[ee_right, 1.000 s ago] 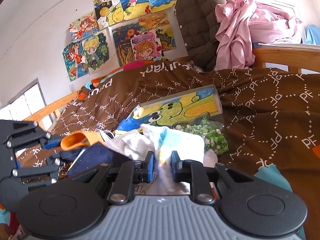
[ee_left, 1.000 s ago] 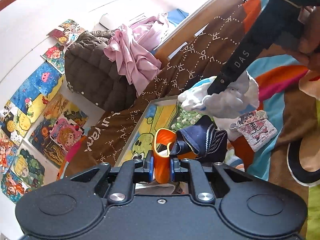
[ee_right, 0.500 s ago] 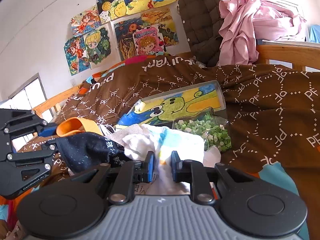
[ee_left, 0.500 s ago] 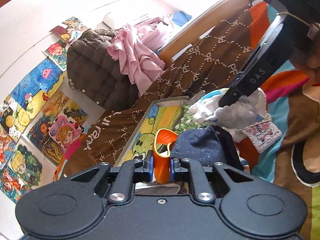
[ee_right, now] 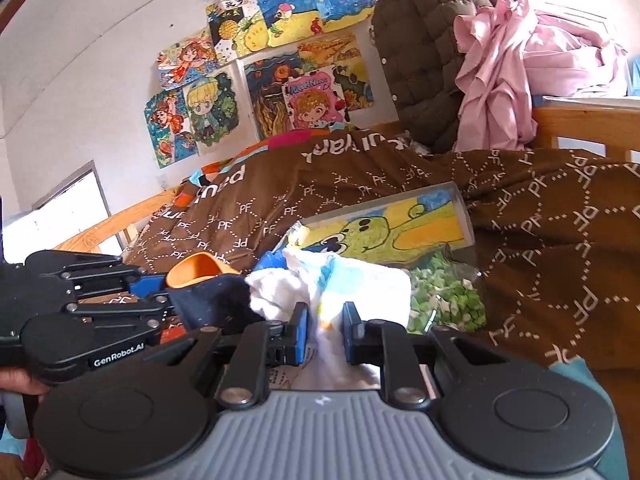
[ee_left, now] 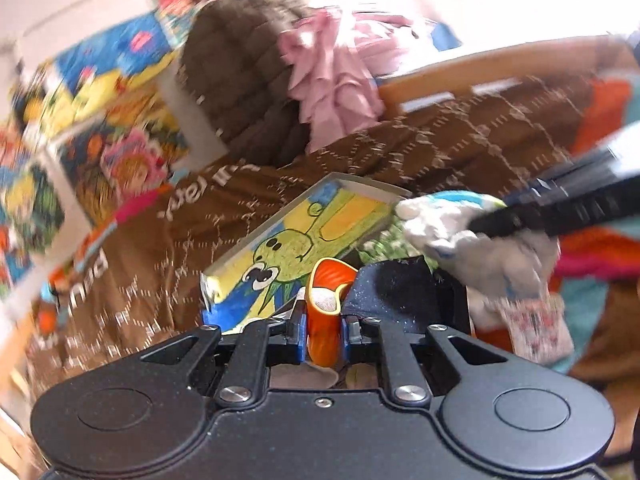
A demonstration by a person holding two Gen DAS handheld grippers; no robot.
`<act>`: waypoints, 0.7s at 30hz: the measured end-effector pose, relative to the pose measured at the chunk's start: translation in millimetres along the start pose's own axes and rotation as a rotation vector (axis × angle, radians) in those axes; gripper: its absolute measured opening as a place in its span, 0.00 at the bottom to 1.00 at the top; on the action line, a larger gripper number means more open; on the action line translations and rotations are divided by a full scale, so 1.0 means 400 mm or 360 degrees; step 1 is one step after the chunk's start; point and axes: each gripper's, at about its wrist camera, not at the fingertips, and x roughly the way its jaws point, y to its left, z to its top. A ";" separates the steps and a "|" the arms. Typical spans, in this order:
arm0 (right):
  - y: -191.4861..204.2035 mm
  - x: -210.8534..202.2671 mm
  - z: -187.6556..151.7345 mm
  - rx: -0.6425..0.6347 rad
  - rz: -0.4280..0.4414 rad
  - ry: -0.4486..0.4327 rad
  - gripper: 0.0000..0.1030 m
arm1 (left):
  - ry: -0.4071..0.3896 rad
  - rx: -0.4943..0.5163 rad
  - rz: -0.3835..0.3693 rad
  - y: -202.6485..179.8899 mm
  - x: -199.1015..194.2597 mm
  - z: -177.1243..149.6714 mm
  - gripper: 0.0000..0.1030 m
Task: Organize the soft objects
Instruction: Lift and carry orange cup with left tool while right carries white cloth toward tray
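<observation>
Left hand-held gripper (ee_left: 323, 330) pinching navy-orange sock (ee_left: 394, 292), right hand-held gripper (ee_right: 324, 334) pinching white cloth (ee_right: 360, 286), drawing tray (ee_right: 400, 228) beyond.

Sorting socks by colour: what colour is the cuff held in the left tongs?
Orange cuff, on a dark navy sock; clearest in the left wrist view.

Lying on the bed (ee_right: 540, 240) just beyond the right hand-held gripper (ee_right: 323, 330): a framed drawing (ee_right: 400, 228), with a bag of small pieces (ee_right: 444, 300) before its near edge. Sitting left of that gripper, touching the cloth bundle (ee_right: 352, 280) between its pads: a sock (ee_right: 212, 292) reaching from the left hand-held gripper (ee_left: 323, 328). Hanging behind, at the bed's far end: a quilted jacket (ee_right: 424, 48), clothes (ee_right: 512, 72) to its right, wall pictures (ee_right: 260, 68) to its left.
</observation>
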 end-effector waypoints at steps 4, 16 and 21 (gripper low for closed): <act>0.000 0.037 -0.006 -0.0042 0.0009 0.0058 0.19 | -0.0027 -0.0069 -0.0024 0.008 0.014 0.008 0.18; -0.029 0.132 -0.024 -0.0084 -0.0036 0.0152 0.19 | 0.0058 -0.0305 -0.0294 0.027 0.061 -0.039 0.18; -0.032 0.123 -0.011 -0.0099 -0.0053 0.0093 0.19 | 0.0070 -0.0376 -0.0276 0.036 0.067 -0.040 0.17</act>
